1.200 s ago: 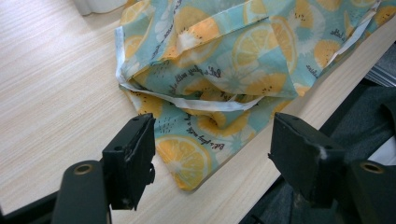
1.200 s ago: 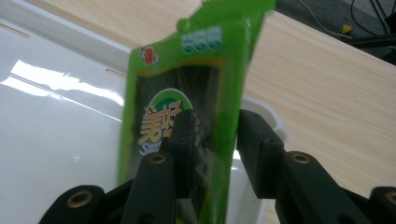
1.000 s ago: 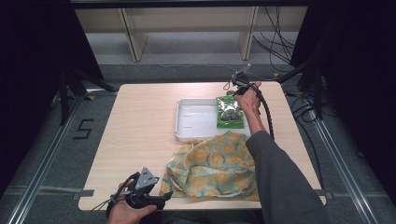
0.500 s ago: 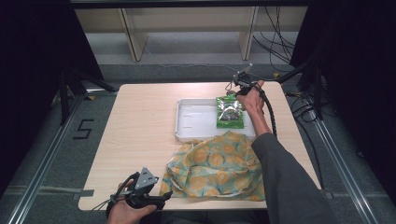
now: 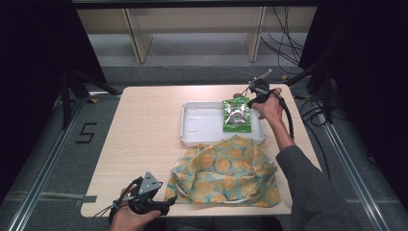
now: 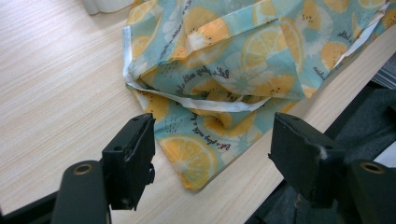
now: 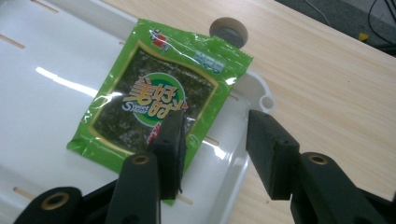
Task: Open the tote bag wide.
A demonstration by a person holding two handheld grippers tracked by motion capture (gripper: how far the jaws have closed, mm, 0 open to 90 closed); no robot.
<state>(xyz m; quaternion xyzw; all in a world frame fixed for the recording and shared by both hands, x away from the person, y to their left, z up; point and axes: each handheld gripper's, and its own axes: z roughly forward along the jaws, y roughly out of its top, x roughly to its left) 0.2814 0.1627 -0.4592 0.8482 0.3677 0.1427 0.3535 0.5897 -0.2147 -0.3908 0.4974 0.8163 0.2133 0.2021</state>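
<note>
High view, far right of the desk (image 5: 144, 125): my right gripper (image 5: 254, 91) hung over the far right corner of the white tray (image 5: 192, 139). The green seaweed snack packet (image 5: 236, 115) lay flat in the tray's right end, its far edge resting up on the rim. Right gripper view confirmed the packet (image 7: 154, 102) was released: the fingers (image 7: 170, 140) stood partly apart, having just been opening, with nothing pressed between them. One finger overlapped the packet's near corner in that view; the other stood over the tray rim and bare wood. I could not tell whether the tip touched the film. A round grey grommet (image 7: 228, 32) sat in the desk just beyond the packet.

My left gripper (image 5: 163, 206) sat at the near edge of the desk, just beside the lemon-print cloth bag (image 5: 226, 173). Left gripper view: its fingers (image 6: 133, 158) were wide, with a corner of the bag (image 6: 224, 79) lying on the desk between and beyond them, ungripped.
</note>
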